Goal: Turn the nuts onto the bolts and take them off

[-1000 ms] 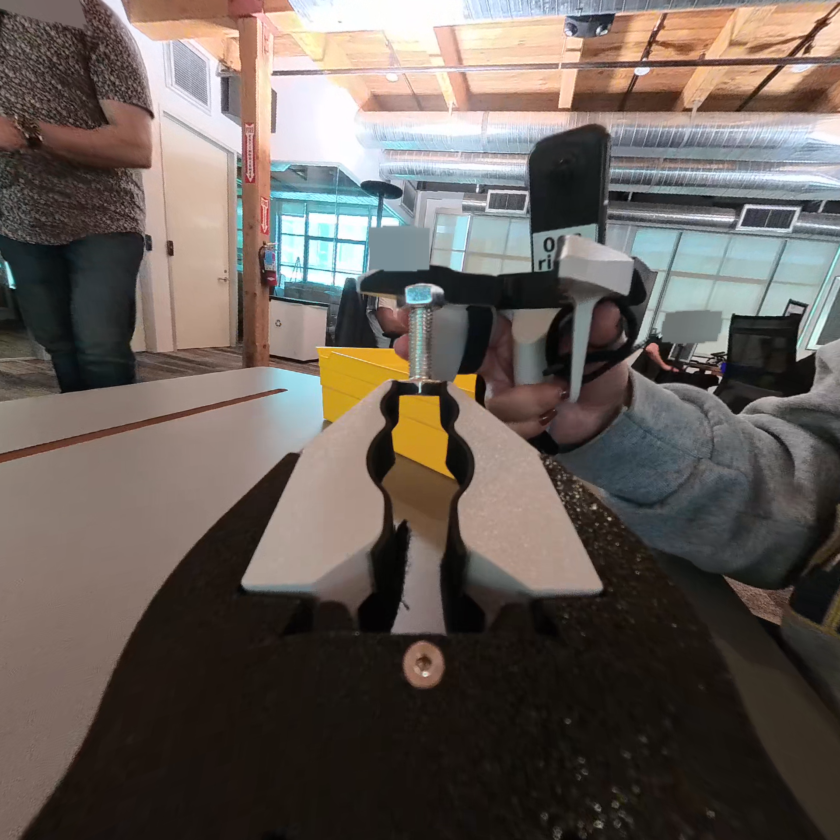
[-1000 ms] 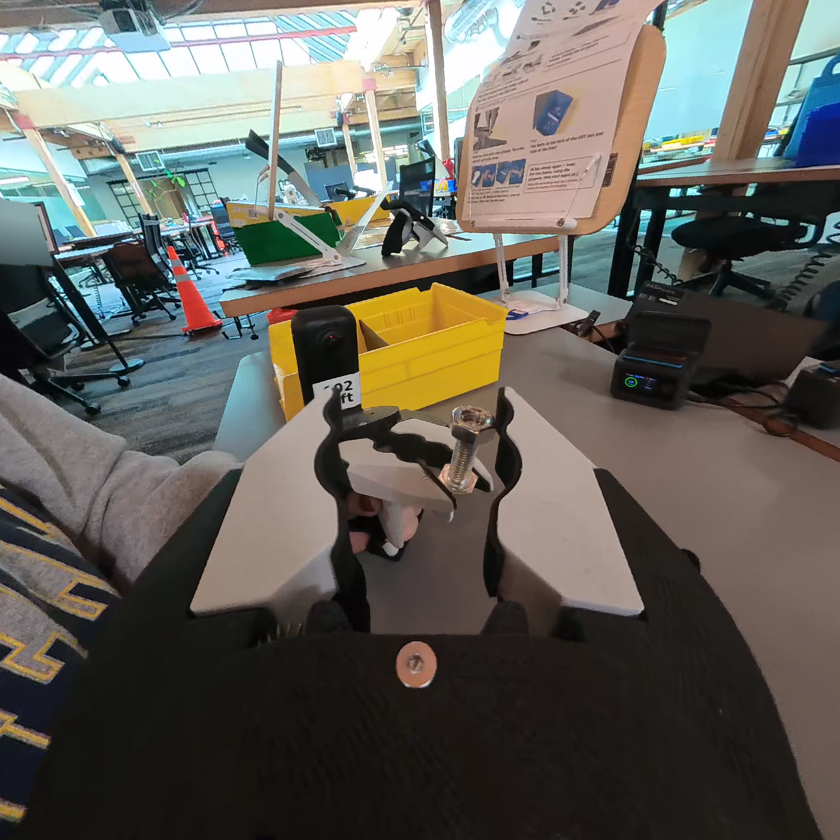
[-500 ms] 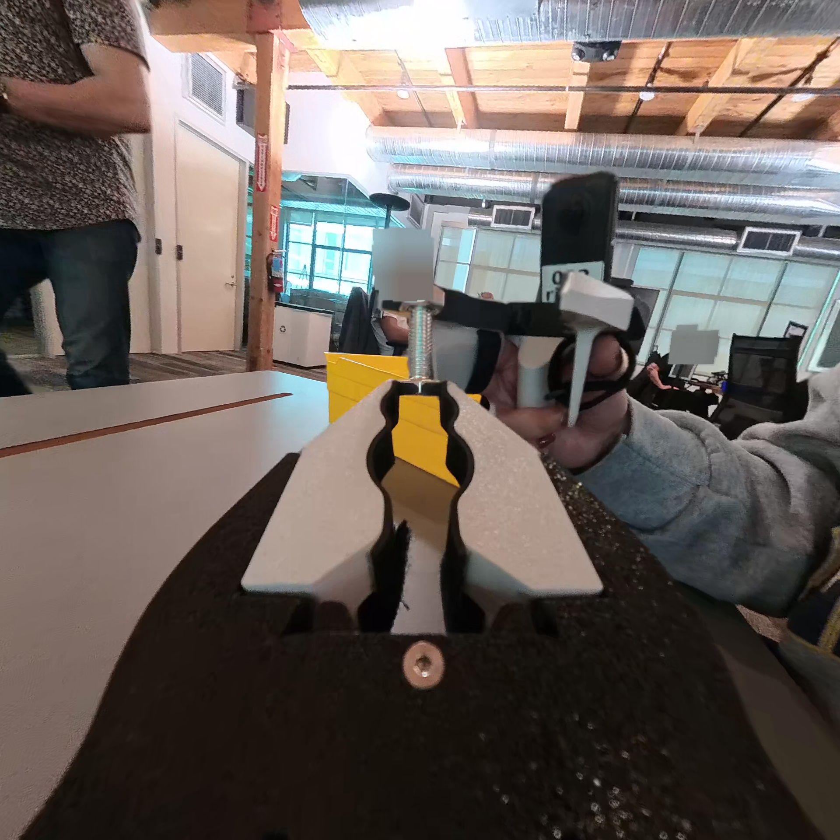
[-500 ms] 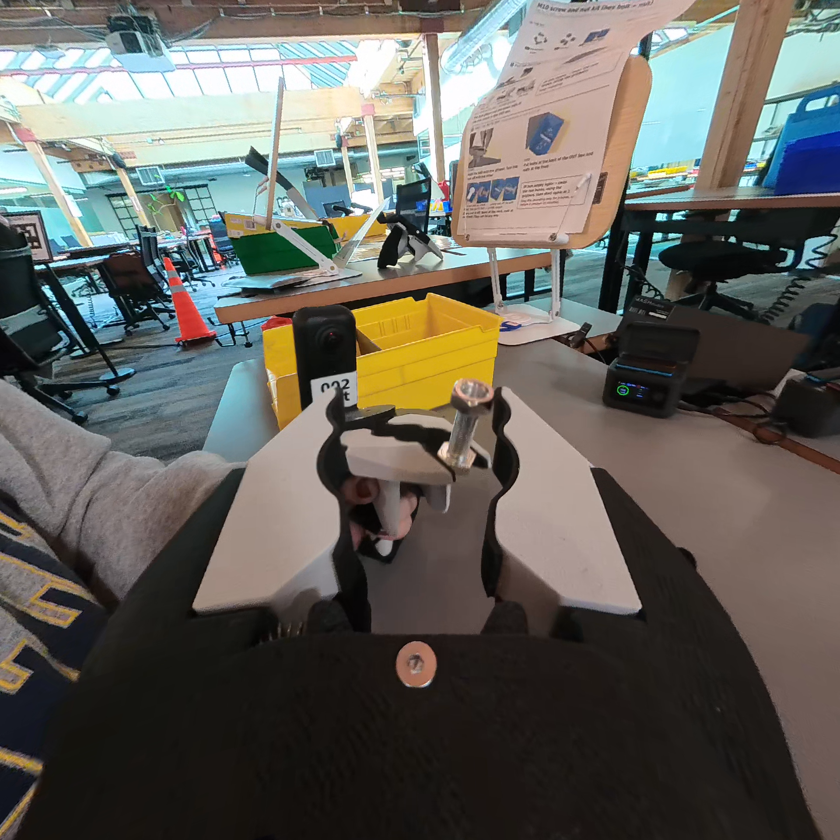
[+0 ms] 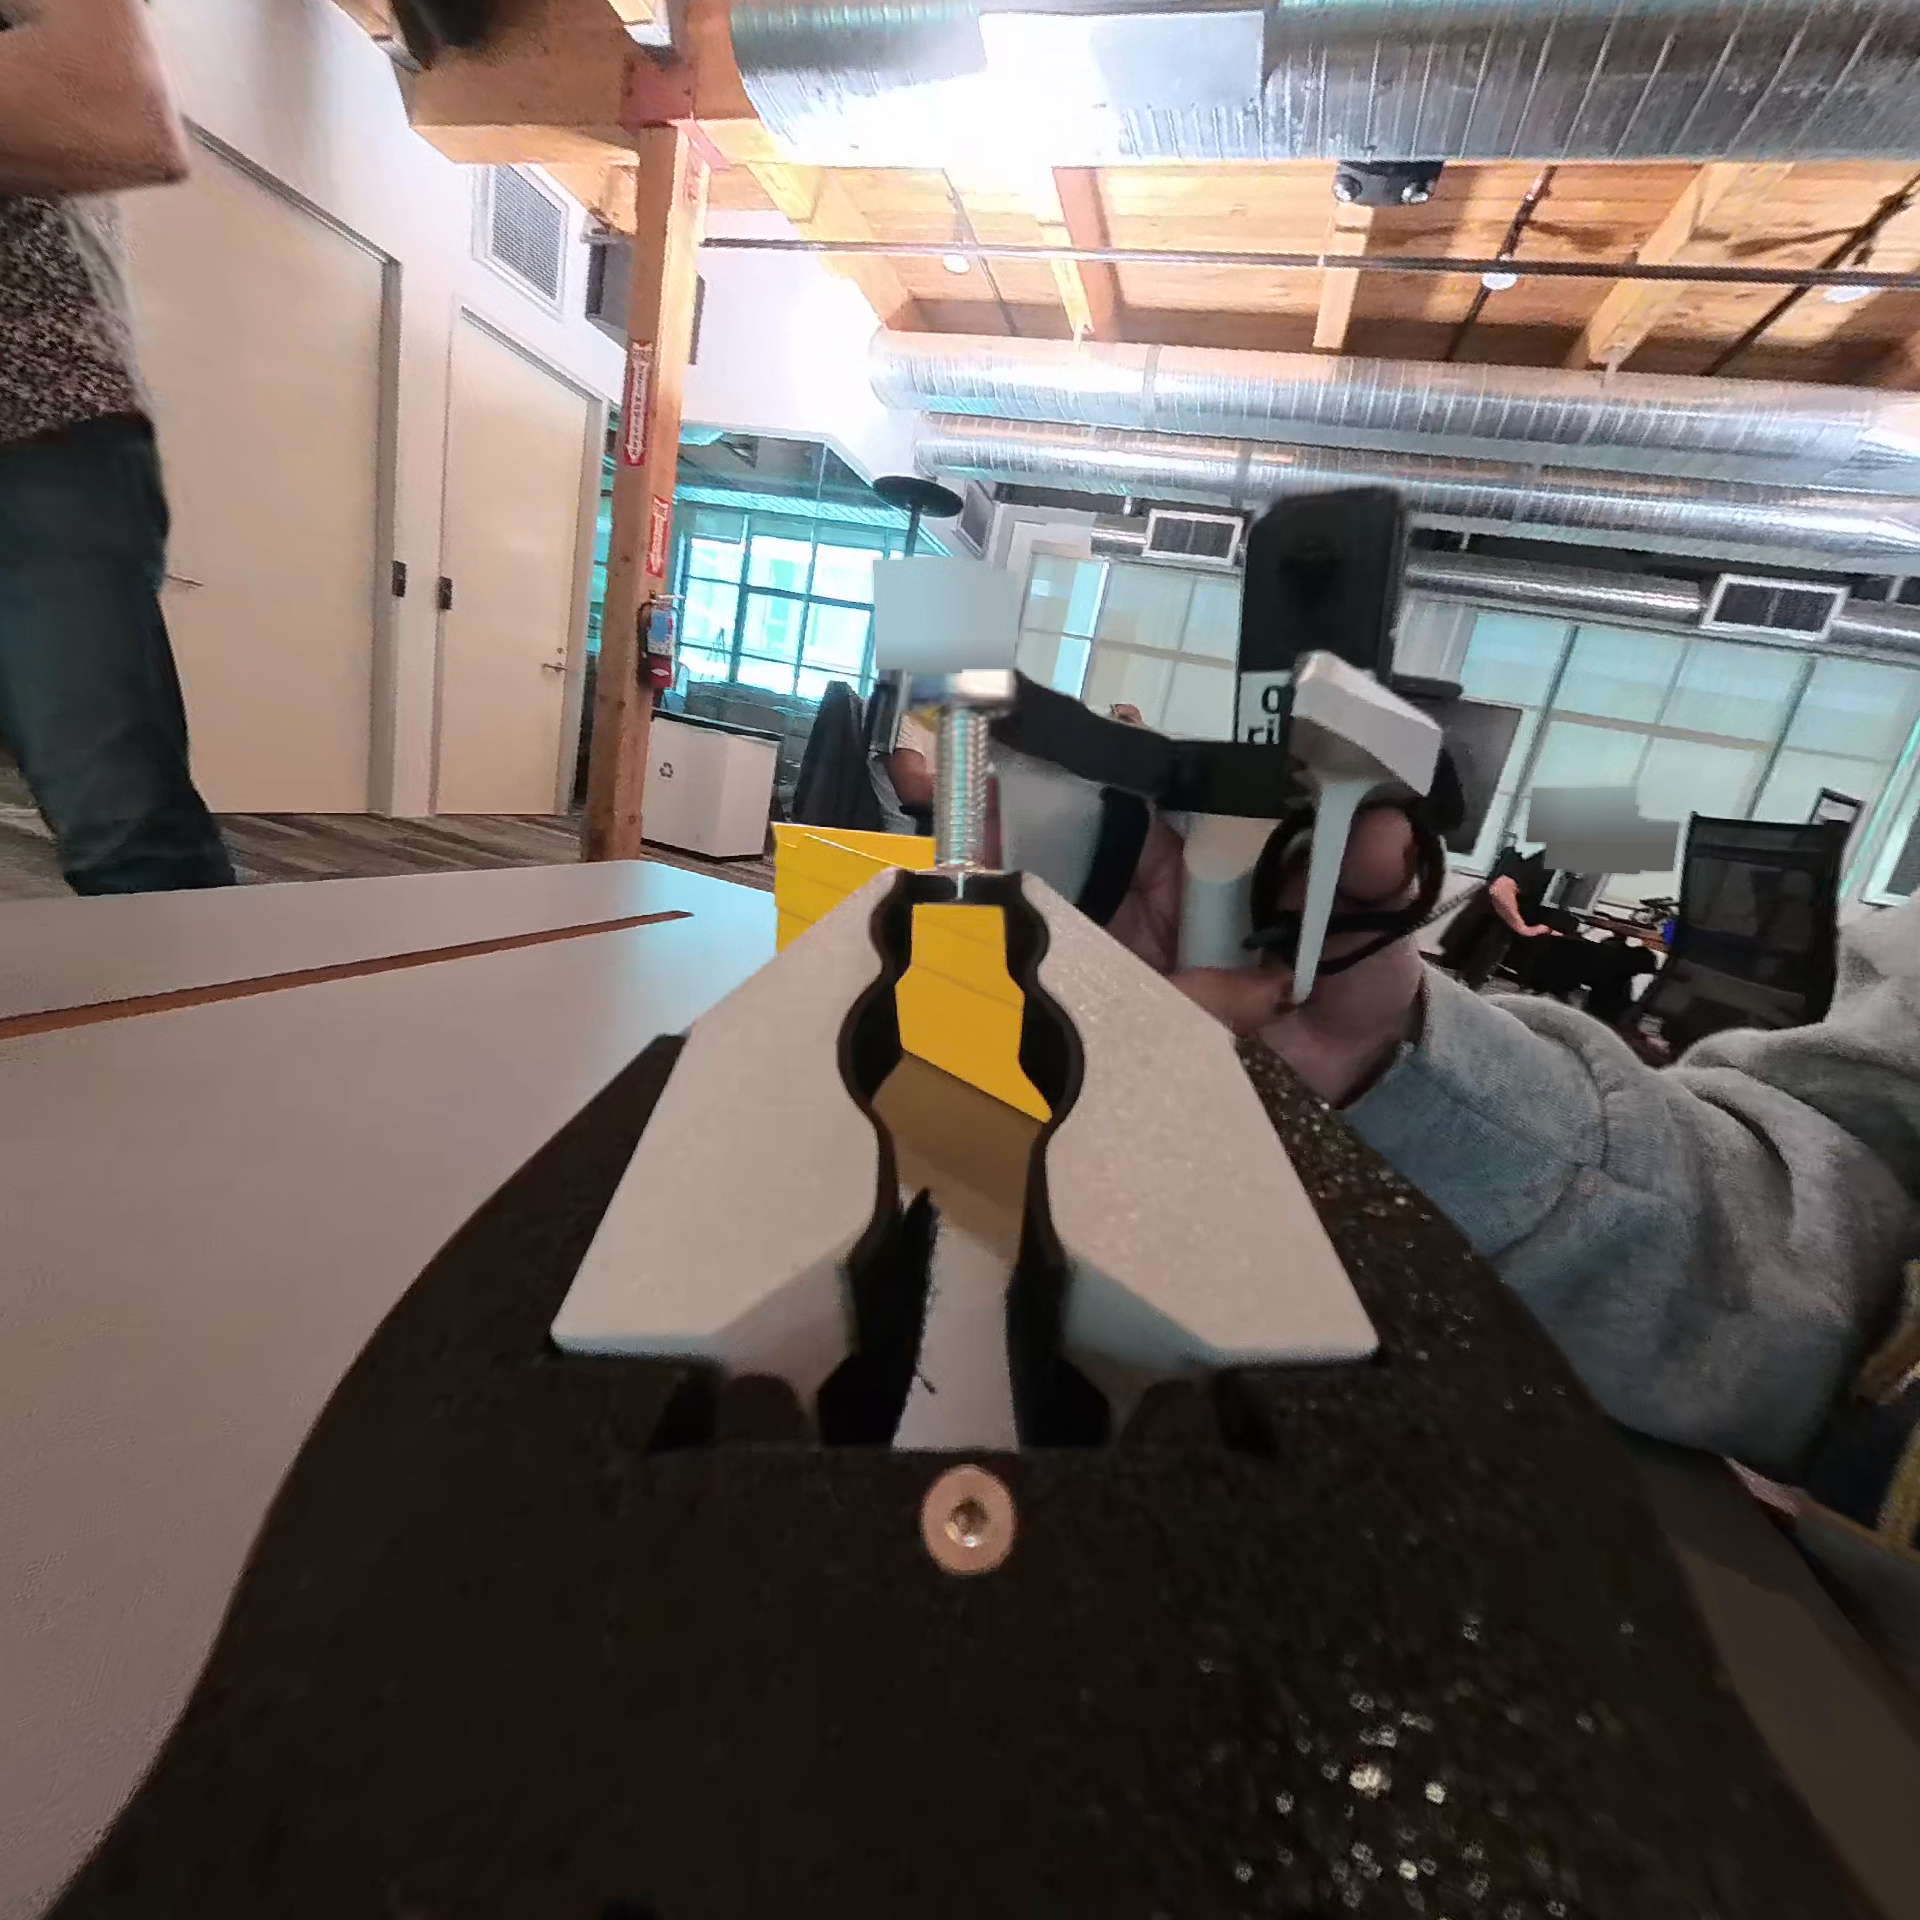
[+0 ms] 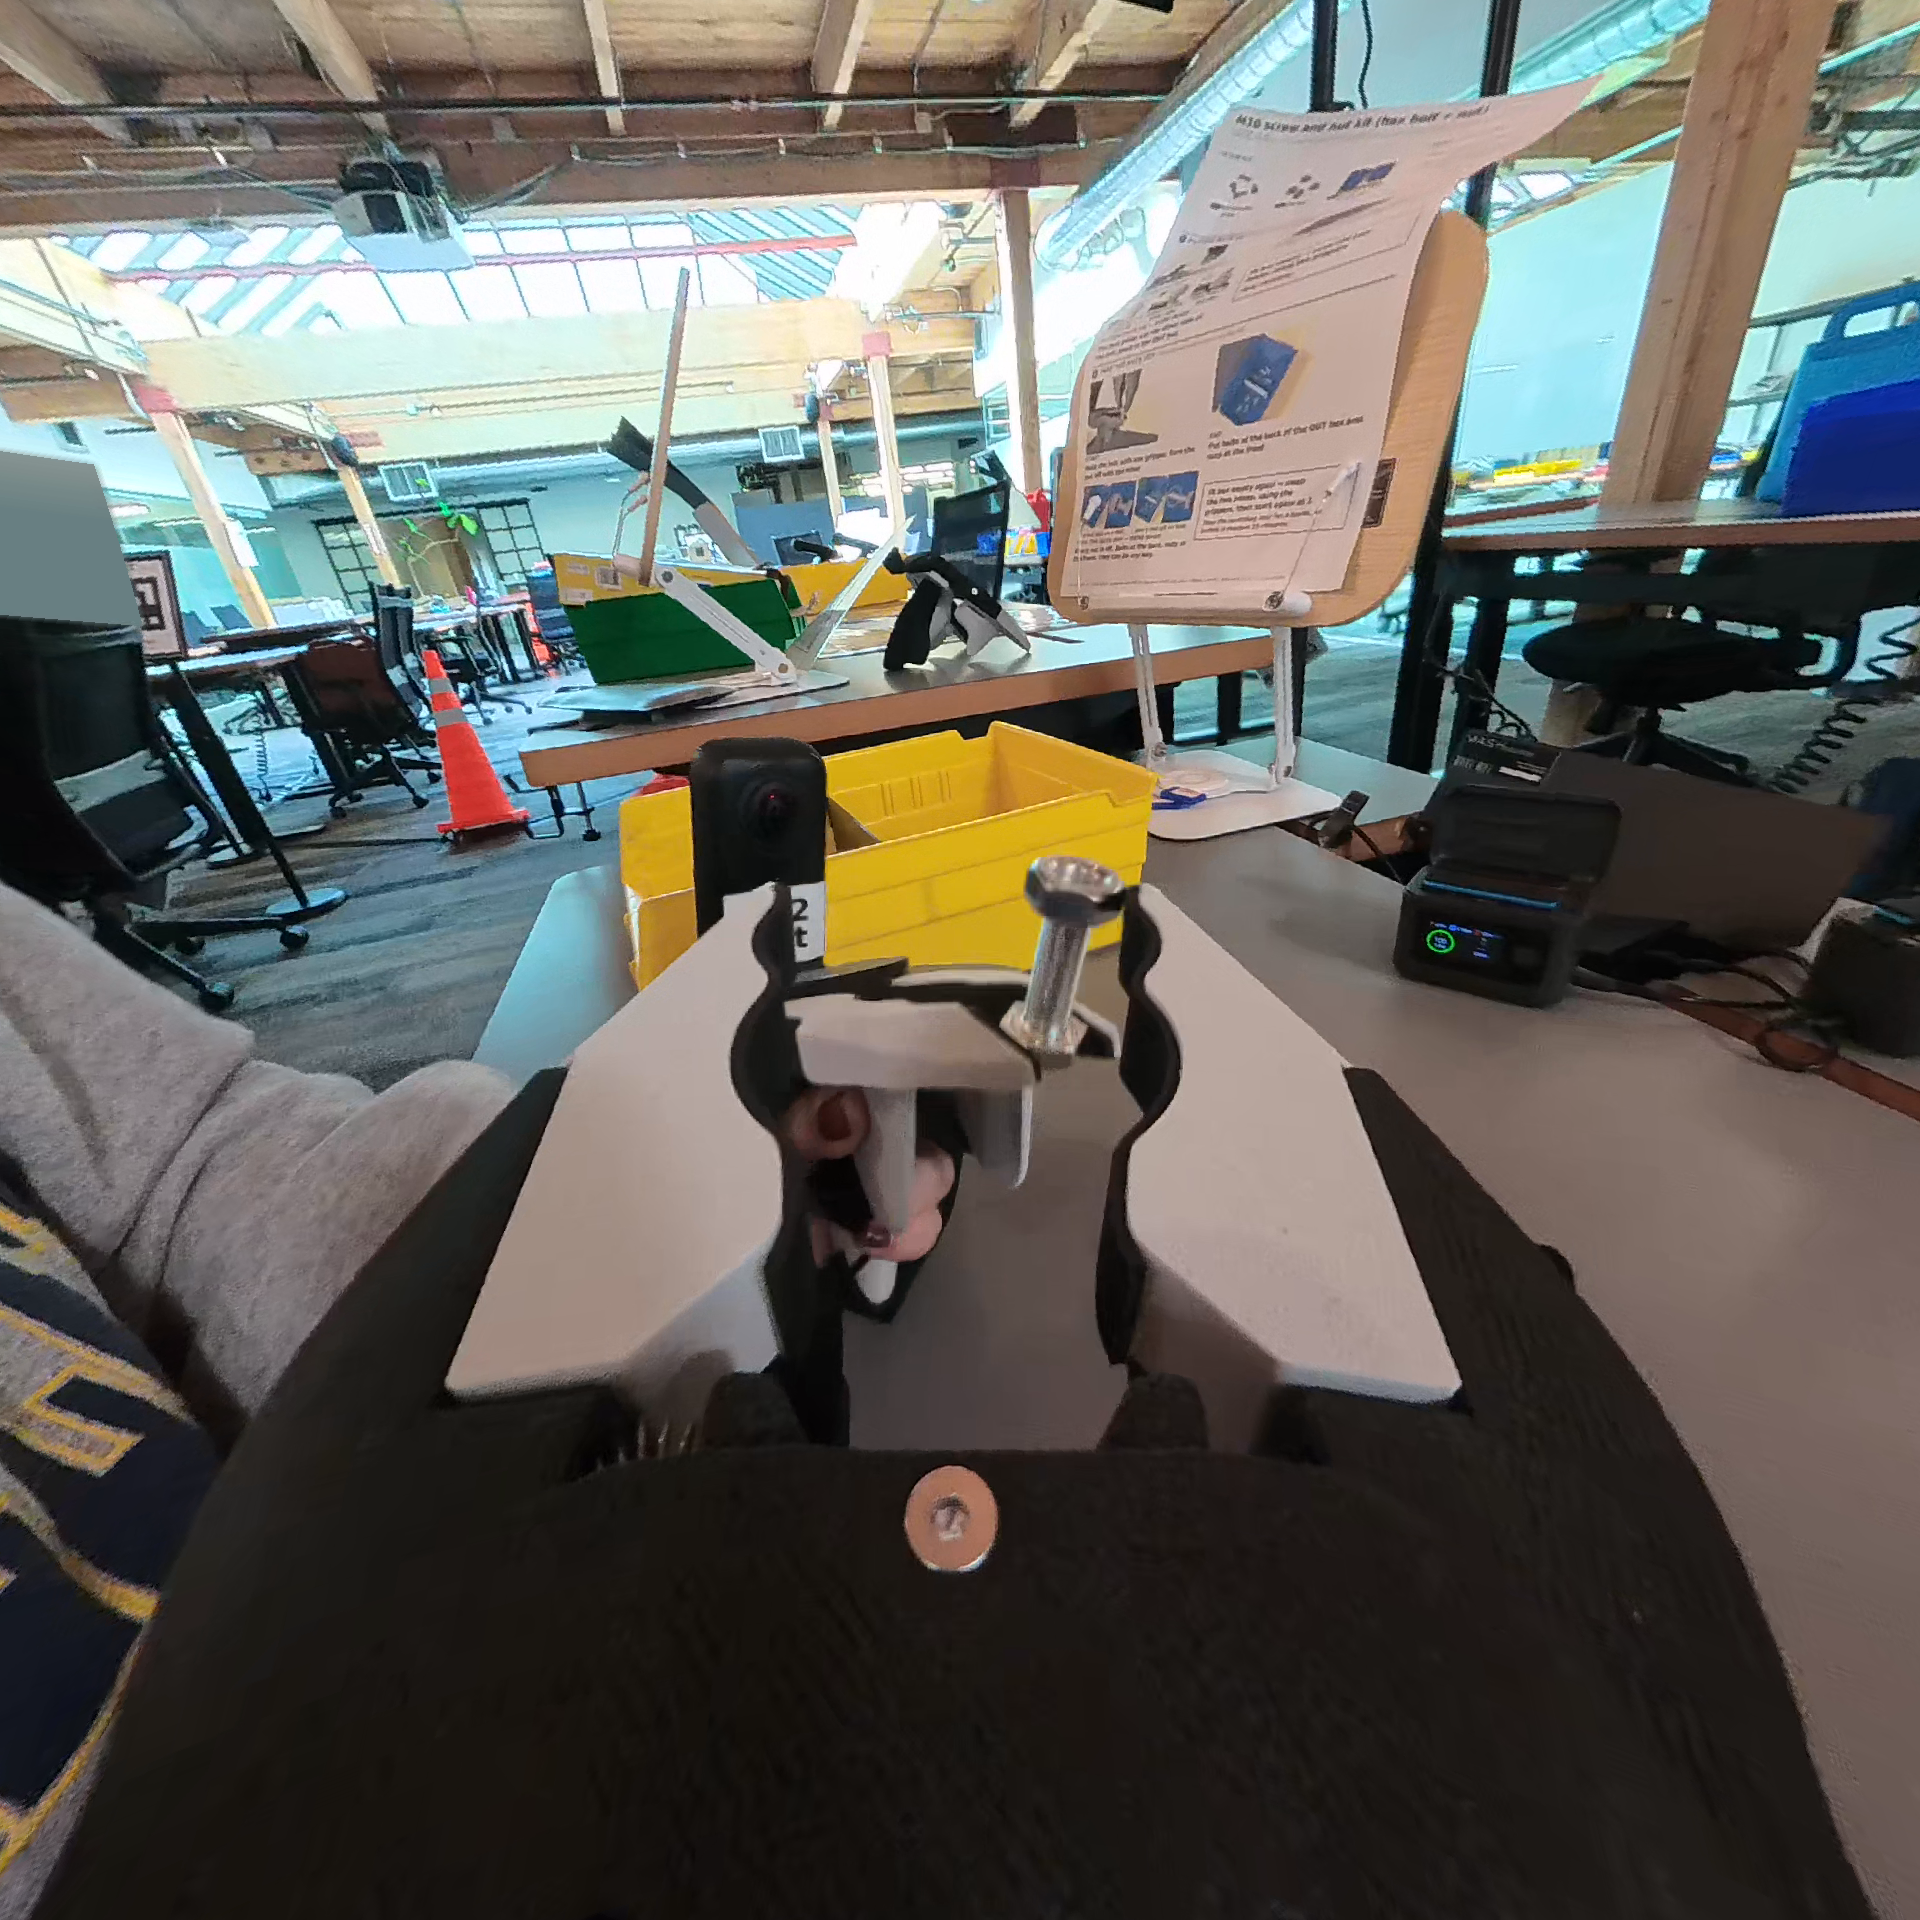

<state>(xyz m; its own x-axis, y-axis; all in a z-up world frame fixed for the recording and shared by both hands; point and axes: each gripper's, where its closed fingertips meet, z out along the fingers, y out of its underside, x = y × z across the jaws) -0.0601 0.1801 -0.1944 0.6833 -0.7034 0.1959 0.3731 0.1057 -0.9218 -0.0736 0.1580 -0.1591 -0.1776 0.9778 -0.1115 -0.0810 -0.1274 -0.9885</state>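
A silver bolt (image 5: 961,790) stands upright, head on top, with a nut (image 6: 1039,1029) at its lower end. My left gripper (image 5: 961,883) is shut on the nut and holds the bolt above the table. It also shows in the right wrist view (image 6: 1023,1049), held by a hand. My right gripper (image 6: 951,914) is open, its fingertips on either side of the bolt (image 6: 1055,966), with the bolt head close to the right finger (image 6: 1143,956). It appears beside the bolt head in the left wrist view (image 5: 1091,748).
A yellow bin (image 6: 987,831) sits on the grey table (image 6: 1558,1195) just behind the bolt. A sheet on a stand (image 6: 1247,416) is at the back right, with a small black device (image 6: 1496,914) and cables nearby. A person (image 5: 83,623) stands past the table's left side. The grippers are tip to tip, or close to it. From either gripper's tips it is about 30 cm to the small black device (image 6: 1496,914).
Both grippers have tilted upward together, so more ceiling shows. The bolt stays in my left gripper. My right gripper stays open around the bolt head.
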